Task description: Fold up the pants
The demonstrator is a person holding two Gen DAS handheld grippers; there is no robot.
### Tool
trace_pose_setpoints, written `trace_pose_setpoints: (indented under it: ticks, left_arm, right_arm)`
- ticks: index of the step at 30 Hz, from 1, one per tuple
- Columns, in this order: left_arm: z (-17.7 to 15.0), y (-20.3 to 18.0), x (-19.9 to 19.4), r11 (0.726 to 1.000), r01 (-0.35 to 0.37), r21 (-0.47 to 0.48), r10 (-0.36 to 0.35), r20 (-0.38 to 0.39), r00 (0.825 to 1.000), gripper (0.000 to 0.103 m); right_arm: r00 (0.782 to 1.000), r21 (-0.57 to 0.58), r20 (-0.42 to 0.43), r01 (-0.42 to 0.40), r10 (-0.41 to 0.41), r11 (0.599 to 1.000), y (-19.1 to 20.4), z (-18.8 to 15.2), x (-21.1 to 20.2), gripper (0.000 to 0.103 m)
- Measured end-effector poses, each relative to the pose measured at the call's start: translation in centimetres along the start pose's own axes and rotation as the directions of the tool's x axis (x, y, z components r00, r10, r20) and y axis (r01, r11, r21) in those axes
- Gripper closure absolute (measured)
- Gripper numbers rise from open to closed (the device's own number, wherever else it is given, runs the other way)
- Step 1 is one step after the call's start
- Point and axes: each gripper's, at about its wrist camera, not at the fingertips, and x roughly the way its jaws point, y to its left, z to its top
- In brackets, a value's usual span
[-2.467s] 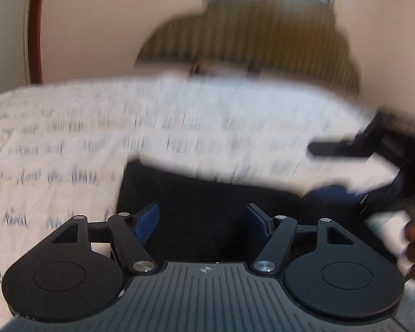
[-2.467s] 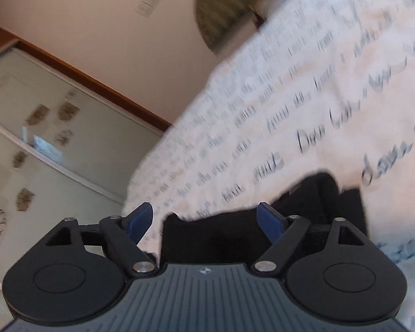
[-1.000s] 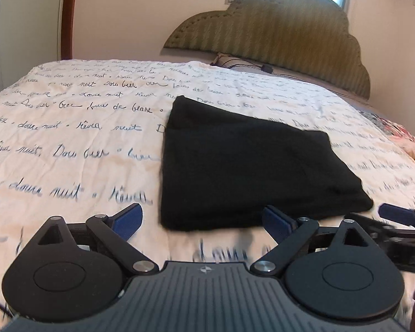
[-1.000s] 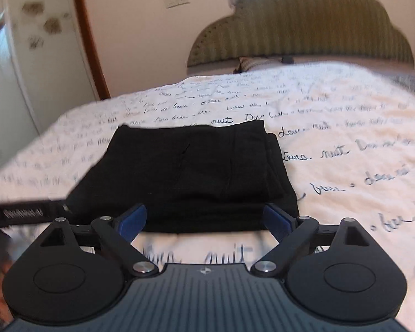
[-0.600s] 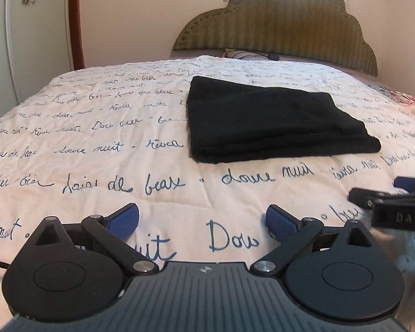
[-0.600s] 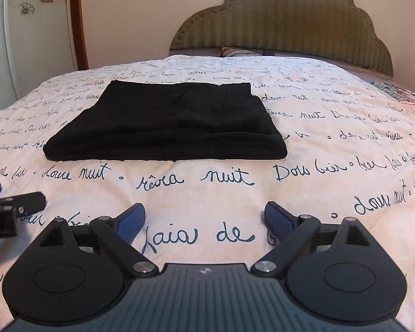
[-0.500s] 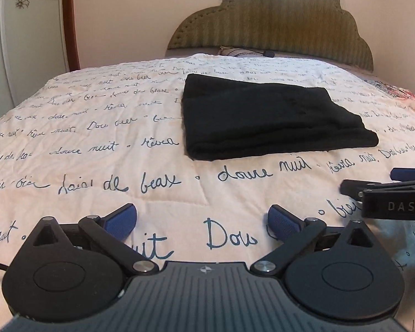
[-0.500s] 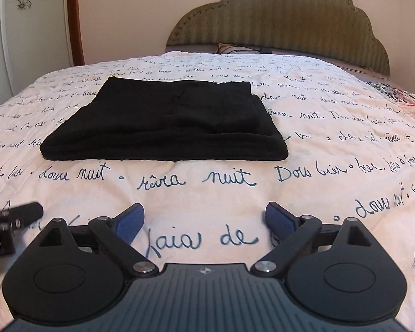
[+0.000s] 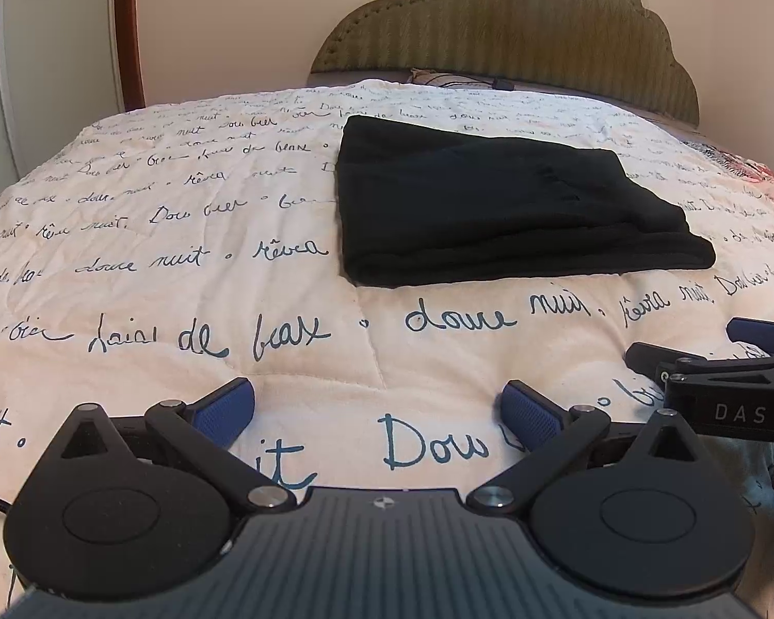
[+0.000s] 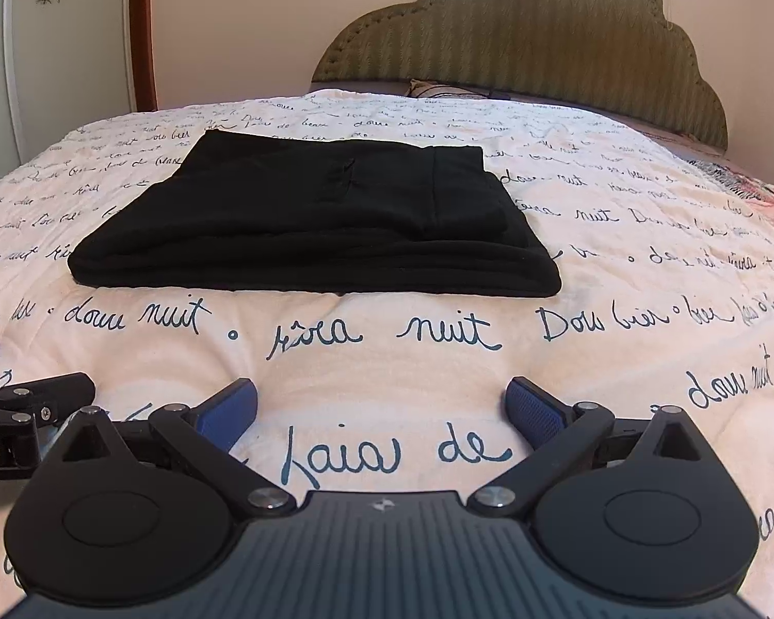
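The black pants [image 9: 490,206] lie folded into a flat rectangle on the bed, also shown in the right wrist view [image 10: 325,216]. My left gripper [image 9: 379,410] is open and empty, low over the quilt, well short of the pants' near edge. My right gripper [image 10: 382,410] is open and empty, also back from the pants. The right gripper's side shows at the right edge of the left wrist view [image 9: 717,356]. The left gripper's side shows at the left edge of the right wrist view [image 10: 20,402].
The bed's cream quilt [image 9: 180,268] with blue handwriting spreads all around the pants. A green padded headboard [image 10: 531,31] and a pillow [image 10: 438,87] stand at the far end. A wardrobe door [image 10: 62,41] stands at the left. A floral cloth [image 9: 738,170] lies at the right edge.
Both grippers have drawn back from the folded pants toward the foot of the bed. In the last half second they have hardly moved. The pants lie still.
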Motion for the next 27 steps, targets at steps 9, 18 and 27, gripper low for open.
trace_pose_setpoints:
  ticks: [9, 18, 27]
  left_arm:
    - [0.04, 0.03, 0.03, 1.0, 0.001, -0.002, -0.001, 0.0, 1.0, 0.0]
    - [0.05, 0.06, 0.02, 1.0, 0.001, -0.003, -0.001, 0.001, 1.0, 0.0]
    - [0.03, 0.05, 0.02, 1.0, 0.001, -0.003, -0.001, 0.001, 1.0, 0.0]
  right_arm:
    - [1.0, 0.006, -0.001, -0.009, 0.009, 1.0, -0.18, 0.02, 0.12, 0.0]
    - [1.0, 0.008, 0.0, -0.01, 0.01, 1.0, -0.16, 0.01, 0.09, 0.0]
    - [1.0, 0.011, 0.001, -0.011, 0.011, 1.0, -0.08, 0.01, 0.03, 0.0]
